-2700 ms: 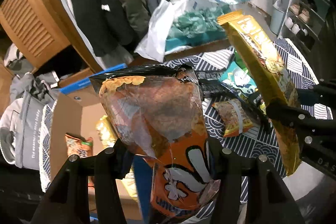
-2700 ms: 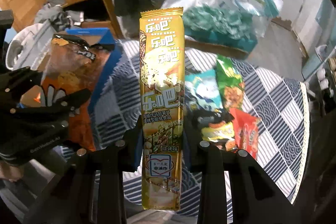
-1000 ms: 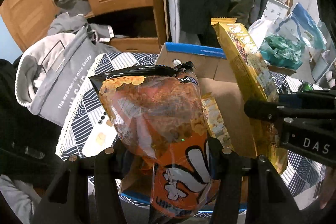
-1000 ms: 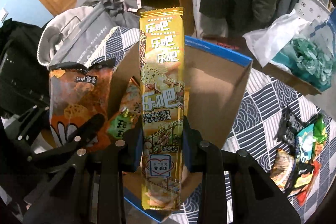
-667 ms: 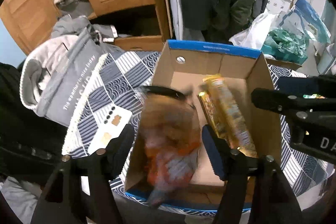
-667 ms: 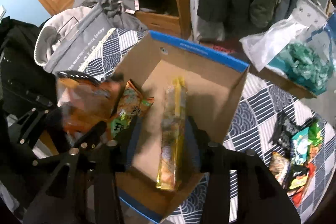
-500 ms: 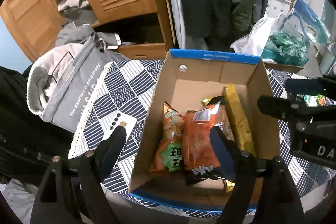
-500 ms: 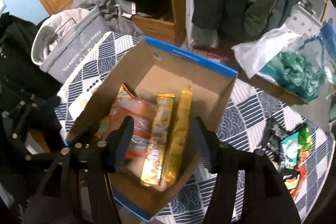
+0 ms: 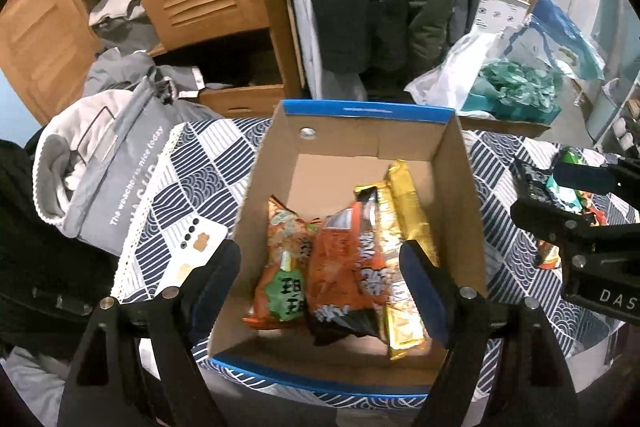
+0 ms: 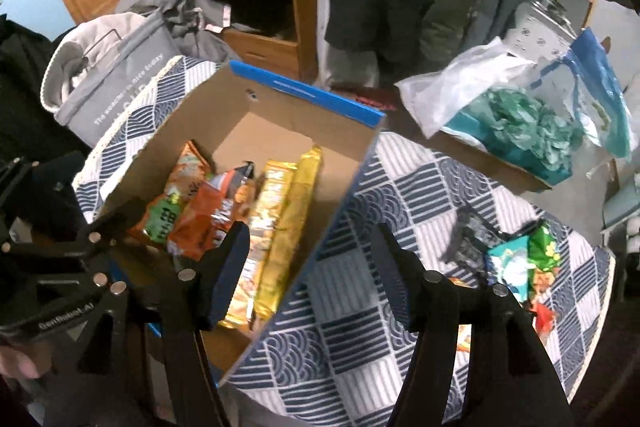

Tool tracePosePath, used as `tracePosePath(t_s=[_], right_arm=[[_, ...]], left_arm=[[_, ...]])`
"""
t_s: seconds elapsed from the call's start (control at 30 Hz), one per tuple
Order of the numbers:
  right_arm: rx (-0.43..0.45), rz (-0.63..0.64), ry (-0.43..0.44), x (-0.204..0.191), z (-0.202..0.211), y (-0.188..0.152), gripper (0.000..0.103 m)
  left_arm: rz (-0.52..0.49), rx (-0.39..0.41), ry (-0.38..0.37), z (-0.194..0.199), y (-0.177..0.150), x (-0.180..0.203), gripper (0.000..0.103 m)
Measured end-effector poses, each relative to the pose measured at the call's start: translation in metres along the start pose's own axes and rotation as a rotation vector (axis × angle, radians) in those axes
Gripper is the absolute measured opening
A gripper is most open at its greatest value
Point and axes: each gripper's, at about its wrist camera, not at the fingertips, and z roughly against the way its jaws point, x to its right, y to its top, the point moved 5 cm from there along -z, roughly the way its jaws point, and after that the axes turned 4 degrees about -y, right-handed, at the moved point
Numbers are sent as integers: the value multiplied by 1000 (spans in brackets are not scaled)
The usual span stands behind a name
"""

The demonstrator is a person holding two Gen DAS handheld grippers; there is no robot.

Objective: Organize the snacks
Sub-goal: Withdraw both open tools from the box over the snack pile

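The left gripper (image 9: 320, 267) hung over the open brown cardboard box with the blue rim (image 9: 364, 109), its fingers spread wide and empty. The right gripper (image 10: 310, 259) hovered above the box's right wall and the blue-and-white patterned tabletop (image 10: 360, 327), fingers likewise parted, holding nothing.

Inside the box lay four packets side by side: an orange-and-green crisp bag (image 9: 282, 271), a larger orange snack bag with a dark base (image 9: 348, 275), and two long gold foil packs (image 9: 404, 239) against the right wall. More small bright snack packets (image 10: 516, 263) sat in a loose heap on the tabletop, well apart from the box.

These packets would likely be light, puffy and slick, and their contents easily crushed. A gentle pinch on a flat crimped seam at the end of a bag would probably hold better than a squeeze across the air-filled middle.
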Motion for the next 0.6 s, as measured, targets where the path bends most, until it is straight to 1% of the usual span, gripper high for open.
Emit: tracePosePath(t_s=[0.1,0.3,0.43,0.6], right_arm=[[5,1,-19,10,5,-7,67],[3,-1,-56,30,10,-21,68],[-3,-9,-79,47,11,-31,73],[-11,-23,-110,69,12,-45,73]], left_arm=[[-10,-3,-17,0,0,10,83],[-42,-16,-43,0,1,33,83],[-64,-21,-57,0,2,48,83],[-97,-25,-71,0,3,70,83]])
